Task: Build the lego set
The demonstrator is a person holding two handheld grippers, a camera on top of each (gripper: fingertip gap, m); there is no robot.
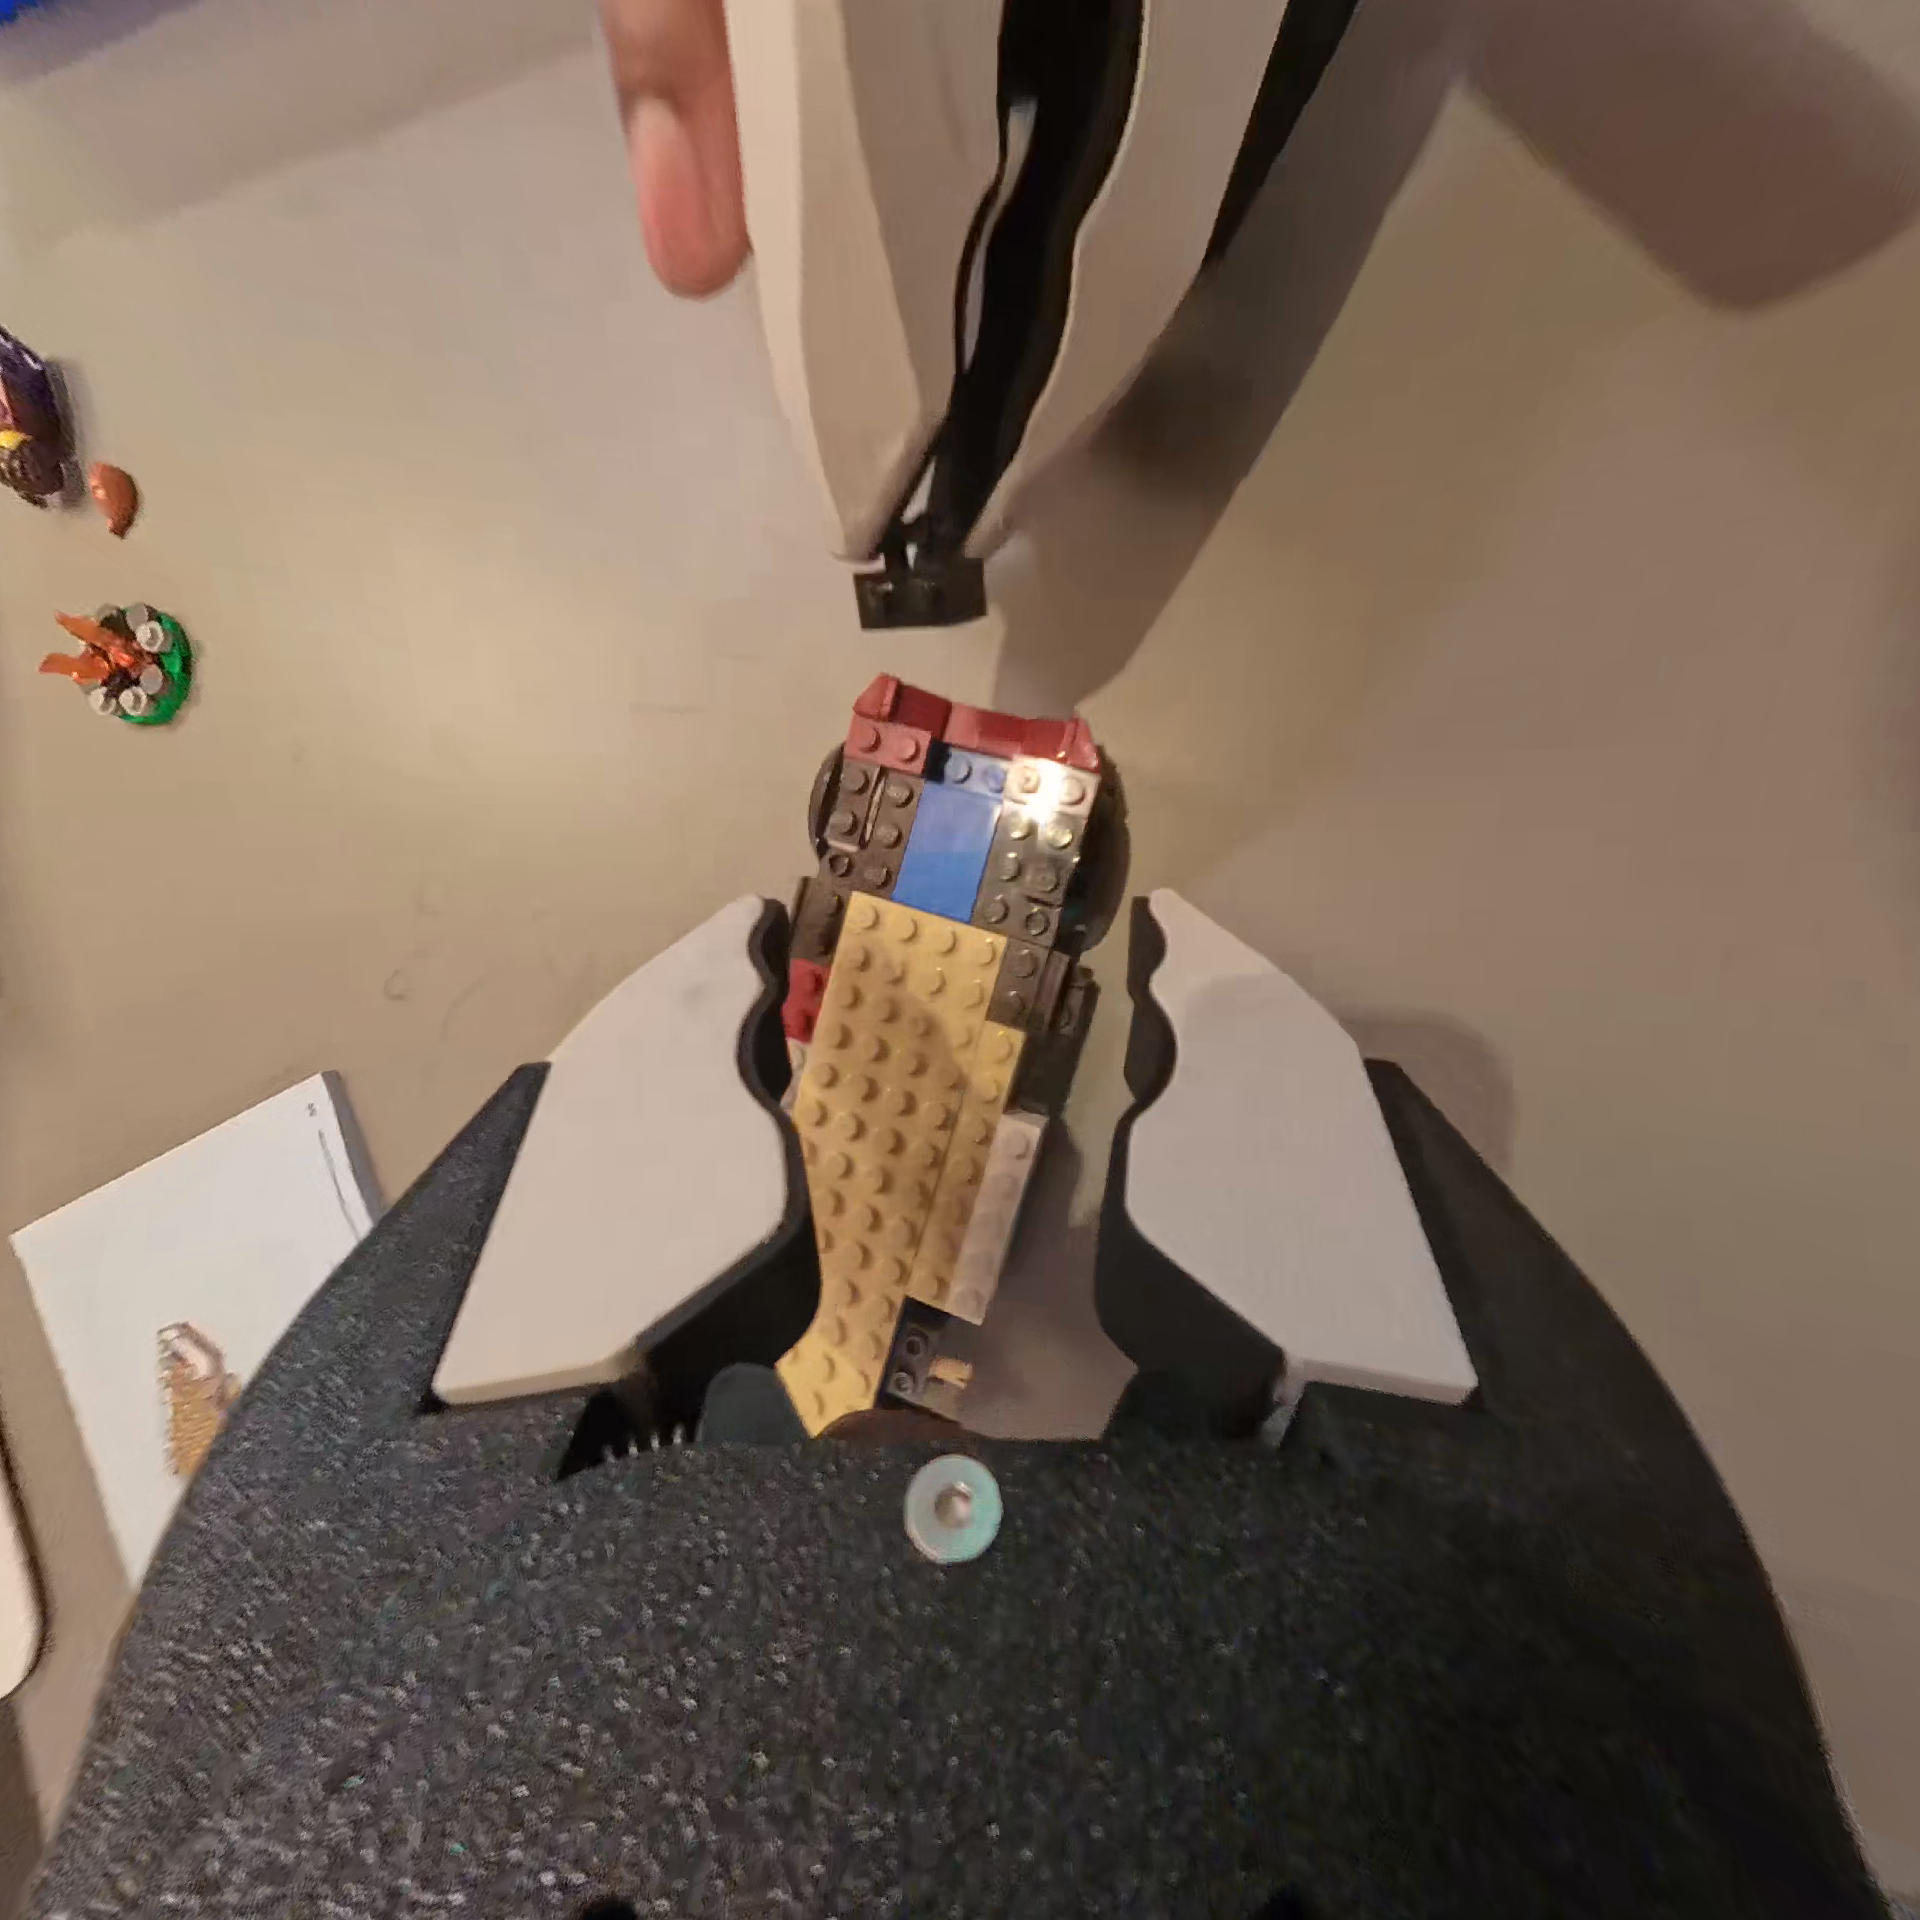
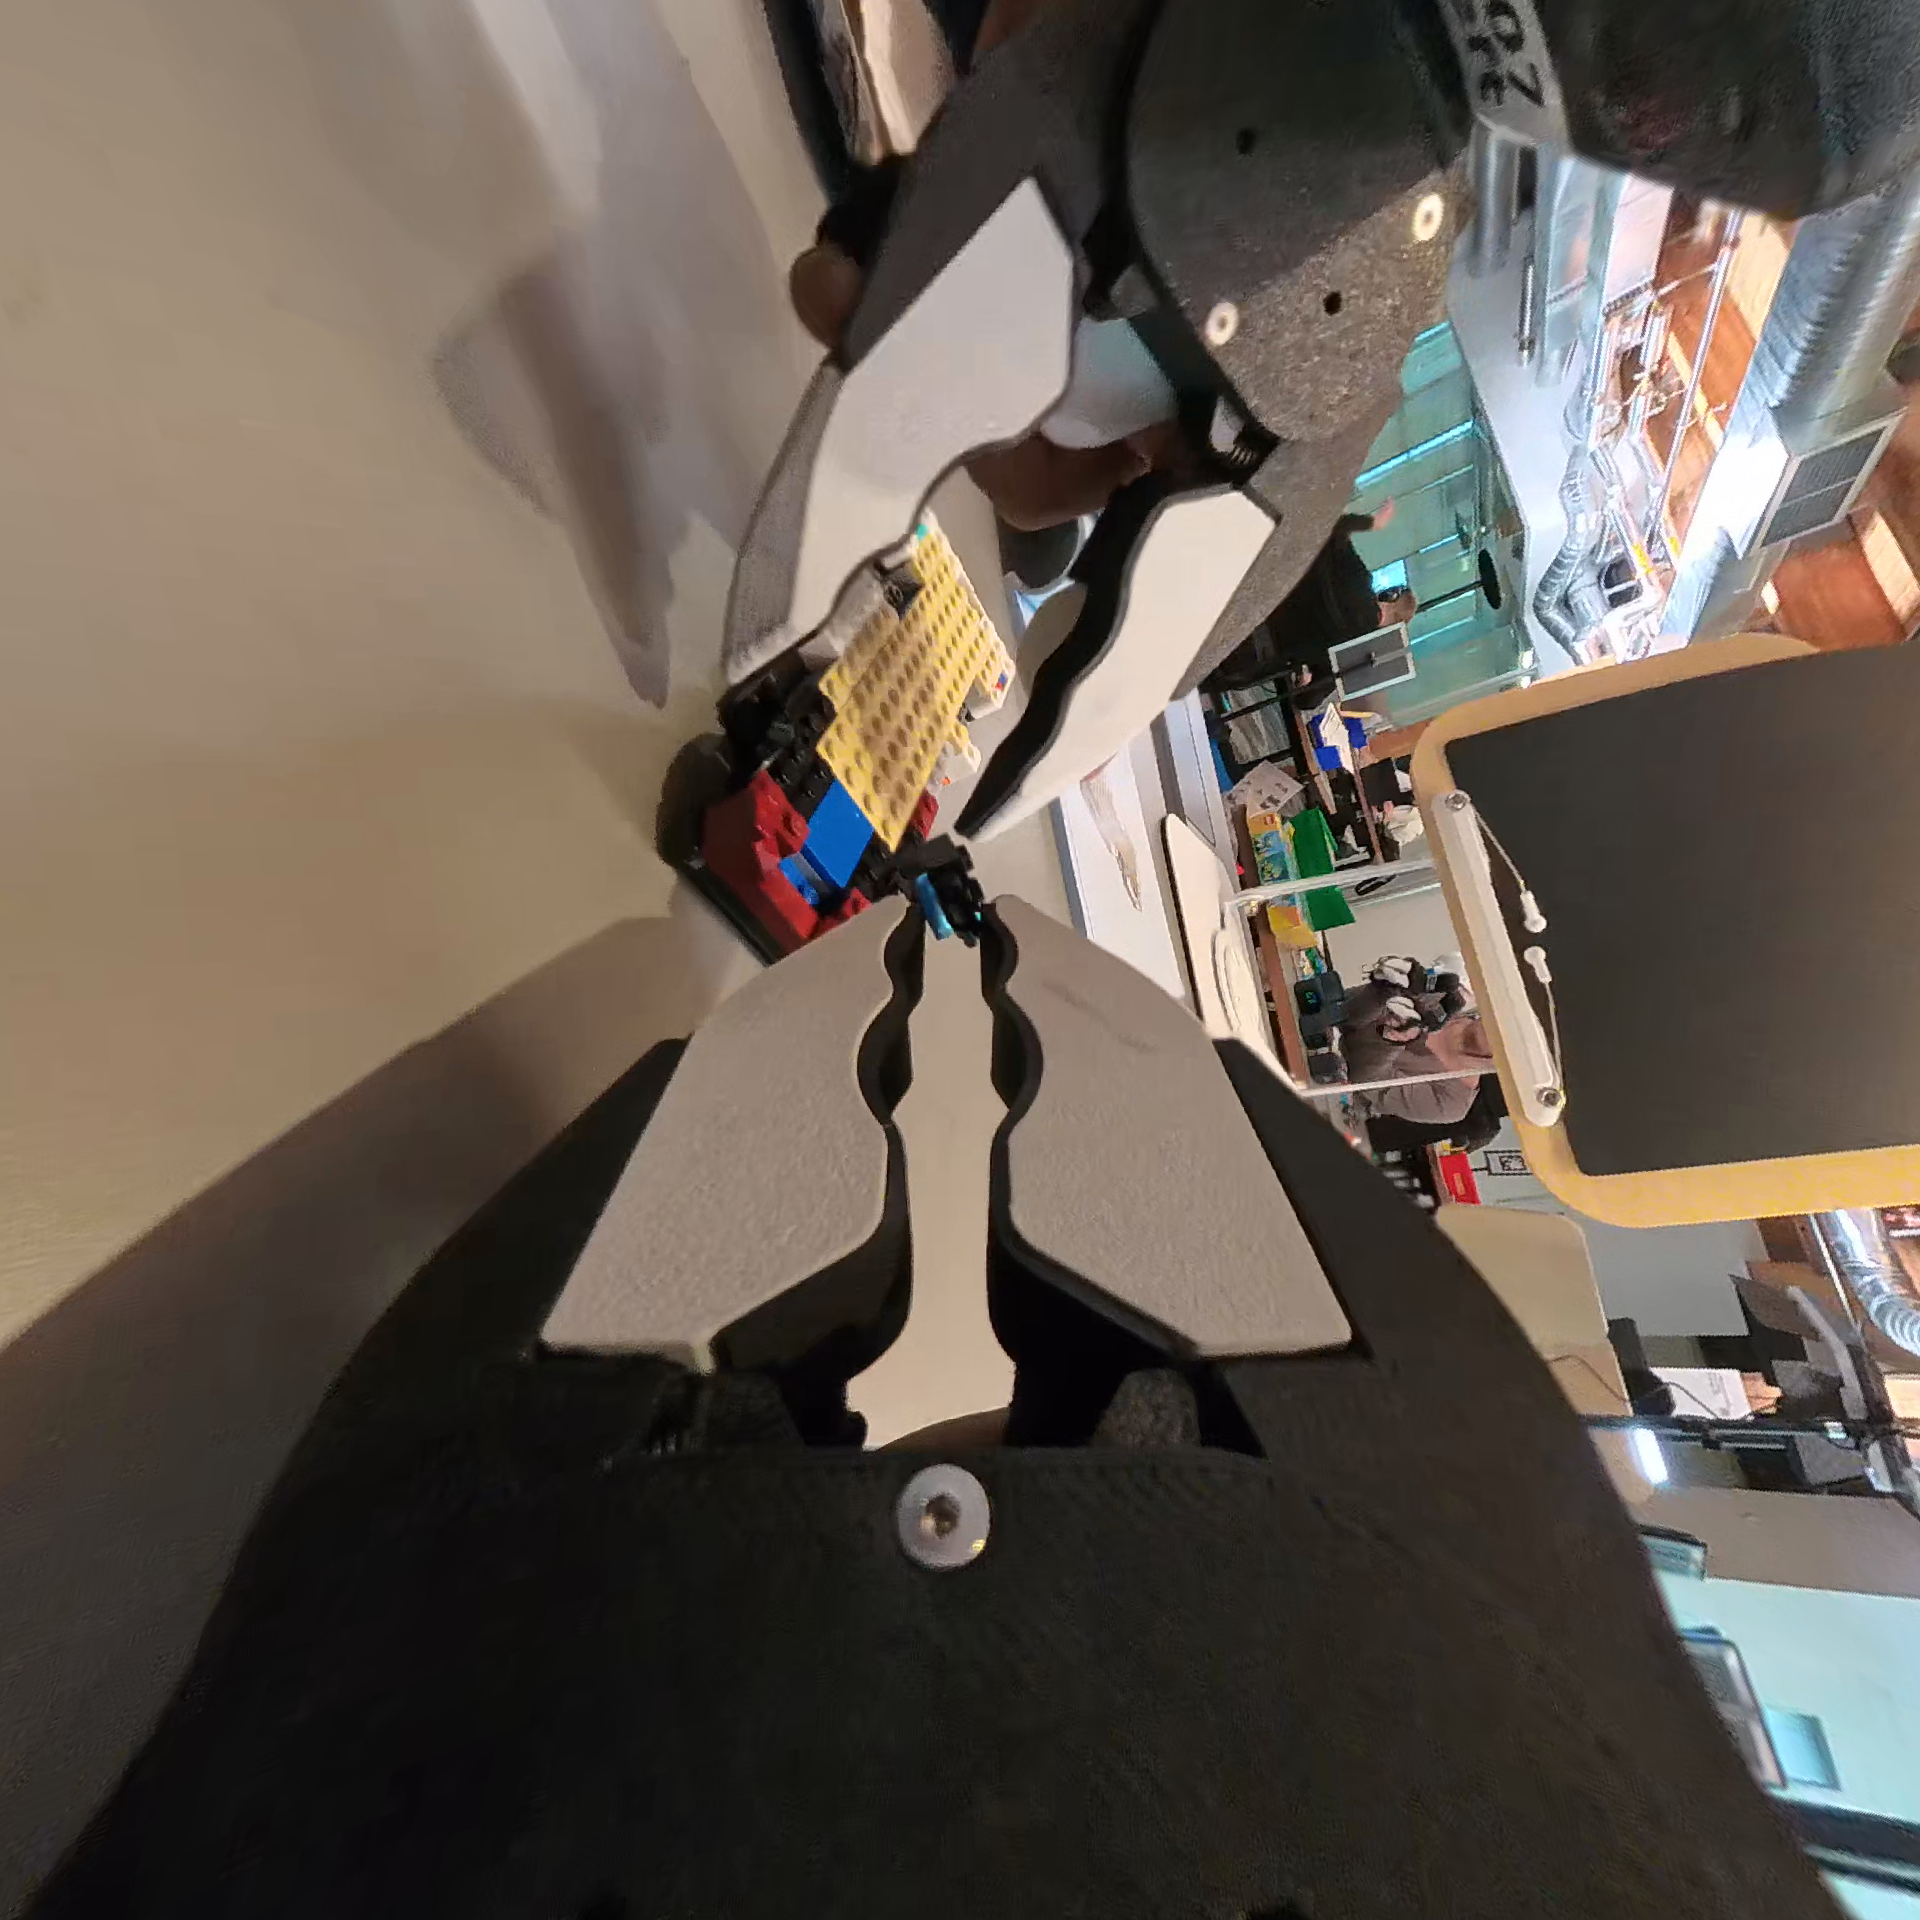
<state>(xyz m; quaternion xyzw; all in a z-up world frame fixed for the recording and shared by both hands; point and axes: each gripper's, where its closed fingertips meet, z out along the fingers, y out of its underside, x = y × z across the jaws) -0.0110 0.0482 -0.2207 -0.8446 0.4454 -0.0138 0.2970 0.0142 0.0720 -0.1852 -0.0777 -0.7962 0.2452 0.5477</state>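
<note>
Left wrist view: my left tool (image 1: 951, 940) stands spread around a studded brick model (image 1: 940, 997) lying on the smooth beige desk (image 1: 499, 520); its left finger sits right against the bricks, and a gap shows at the right finger. The model has a tan plate on top and a blue tile with dark red bricks at its far end. My right tool (image 2: 948, 920) is pinched on a small black-and-blue brick piece (image 2: 943, 902), just beside the model's red end. A white booklet (image 1: 177, 1278) lies near left.
</note>
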